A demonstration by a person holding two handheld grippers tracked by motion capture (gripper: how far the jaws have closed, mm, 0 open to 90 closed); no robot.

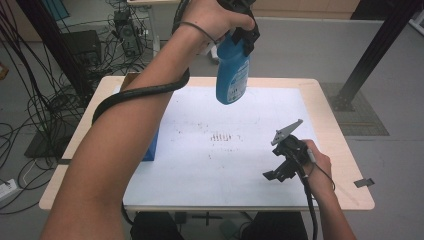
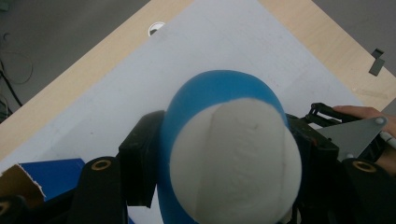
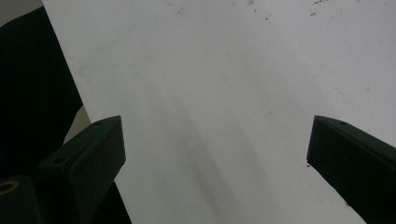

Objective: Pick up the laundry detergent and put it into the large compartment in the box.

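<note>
- My left gripper is raised high above the far half of the table, its jaws clamped on the neck of a blue spray bottle
- The bottle hangs upright in the air, clear of the surface, with its labelled body below the jaws and over the far part of the white sheet
- In the left gripper view the bottle's white top sits between the two black jaws, pressed from both sides, with the blue shoulder behind it
- My right gripper is held low over the near right part of the white sheet, its jaws spread wide apart with nothing between them
- In the right gripper view the two jaws stand far apart above bare white sheet marked with small reddish specks
- A patch of dark specks lies on the sheet near its middle, between the two grippers
- A blue box sits on the sheet at the left, partly hidden behind my left forearm
- A black cable trails along my left arm
</note>
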